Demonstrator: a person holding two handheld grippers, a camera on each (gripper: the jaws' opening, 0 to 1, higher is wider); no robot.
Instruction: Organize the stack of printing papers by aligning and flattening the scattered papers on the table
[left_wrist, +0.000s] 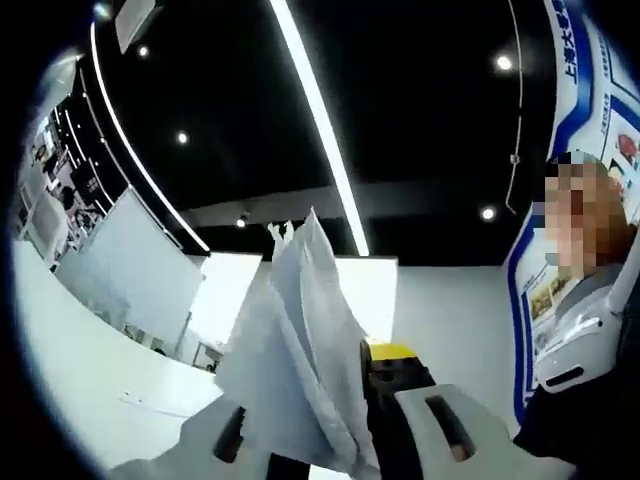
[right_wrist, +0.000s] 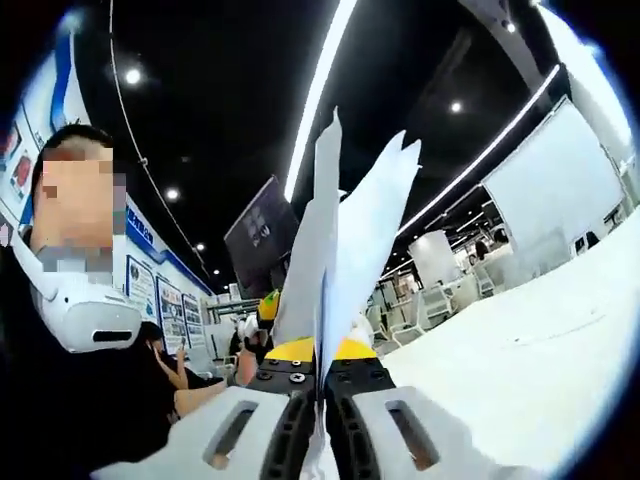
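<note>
A bundle of white printing papers (left_wrist: 300, 350) stands upright between the jaws of my left gripper (left_wrist: 335, 455), which is shut on its lower edge. The sheets fan out unevenly, with corners pointing toward the ceiling. The same papers (right_wrist: 345, 250) rise from my right gripper (right_wrist: 322, 430), whose black pads press together on them. The sheet tops are split into two uneven peaks. A yellow and black part of the right gripper (left_wrist: 395, 365) shows just behind the papers, and the left gripper's yellow part (right_wrist: 295, 350) sits close behind them in the right gripper view.
The white table (left_wrist: 90, 370) lies low on the left; the table (right_wrist: 530, 370) fills the right side of the right gripper view. A person in dark clothes with a white neck device (right_wrist: 90, 310) is close by. Office chairs (right_wrist: 430, 300) and screens stand further off.
</note>
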